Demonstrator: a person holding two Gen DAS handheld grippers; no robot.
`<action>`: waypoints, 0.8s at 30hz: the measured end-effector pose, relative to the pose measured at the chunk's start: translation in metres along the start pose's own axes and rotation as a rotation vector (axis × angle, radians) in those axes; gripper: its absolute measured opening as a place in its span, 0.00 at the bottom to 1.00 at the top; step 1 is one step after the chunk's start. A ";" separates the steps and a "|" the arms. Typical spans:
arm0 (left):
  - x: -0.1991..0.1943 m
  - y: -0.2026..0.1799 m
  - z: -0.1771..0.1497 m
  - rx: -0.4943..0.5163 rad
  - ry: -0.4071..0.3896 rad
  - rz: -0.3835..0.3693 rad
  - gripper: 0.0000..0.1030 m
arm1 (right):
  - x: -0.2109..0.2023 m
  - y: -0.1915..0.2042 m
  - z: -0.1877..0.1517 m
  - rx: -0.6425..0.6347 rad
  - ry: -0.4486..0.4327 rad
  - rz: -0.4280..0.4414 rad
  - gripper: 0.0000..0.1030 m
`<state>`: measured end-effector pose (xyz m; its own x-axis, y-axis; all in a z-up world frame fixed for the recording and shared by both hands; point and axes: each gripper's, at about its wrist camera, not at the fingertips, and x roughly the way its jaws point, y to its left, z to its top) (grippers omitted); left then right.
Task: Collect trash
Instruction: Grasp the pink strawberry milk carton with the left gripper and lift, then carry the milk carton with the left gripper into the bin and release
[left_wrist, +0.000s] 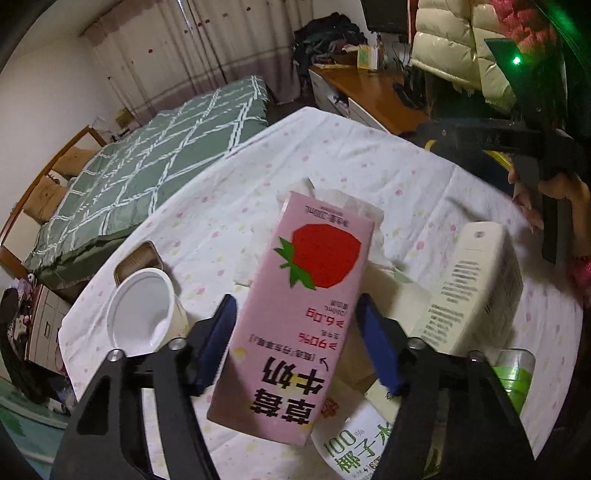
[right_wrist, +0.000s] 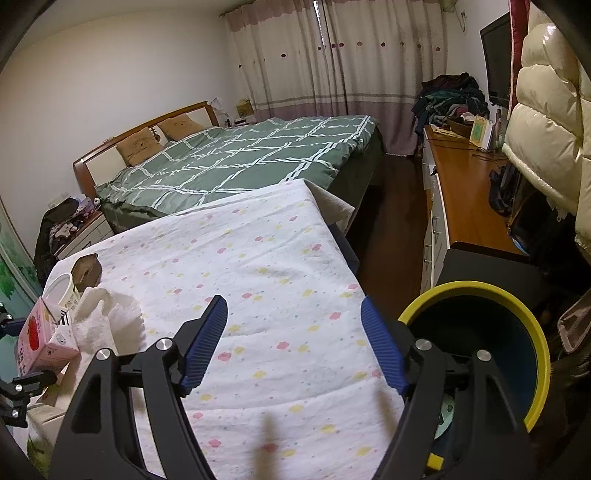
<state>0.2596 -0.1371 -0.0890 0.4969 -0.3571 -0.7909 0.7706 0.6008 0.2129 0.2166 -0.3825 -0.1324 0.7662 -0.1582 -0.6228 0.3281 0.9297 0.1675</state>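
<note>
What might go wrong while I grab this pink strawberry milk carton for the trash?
The left gripper pads barely meet the pink carton, which sits tilted, so it may twist or slip. The white cup and white box stand close and could get knocked. The bin is off the table's far side.

A pink strawberry-milk carton (left_wrist: 295, 314) stands tilted on the table (left_wrist: 369, 158), its print upside down toward the left wrist camera. Behind it lie crumpled white tissues (left_wrist: 354, 210). To its left sits an open white cup (left_wrist: 142, 310) with a small brown tray (left_wrist: 138, 258) just beyond — to its right a white carton (left_wrist: 476, 284) lies on its side. A yellow-rimmed bin (right_wrist: 476, 347) stands beside the table.
</note>
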 end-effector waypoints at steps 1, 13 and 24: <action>-0.001 -0.001 0.000 0.002 -0.002 0.009 0.58 | 0.000 0.000 0.000 0.001 0.000 0.002 0.69; -0.060 0.017 0.006 -0.142 -0.083 0.127 0.50 | -0.005 -0.001 0.001 0.013 -0.013 0.011 0.69; -0.097 -0.042 0.040 -0.134 -0.130 0.057 0.50 | -0.029 -0.027 0.012 0.079 -0.066 -0.007 0.69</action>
<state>0.1953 -0.1563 0.0019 0.5921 -0.4039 -0.6974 0.6841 0.7093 0.1699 0.1923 -0.4066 -0.1097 0.7976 -0.1880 -0.5731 0.3736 0.9000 0.2247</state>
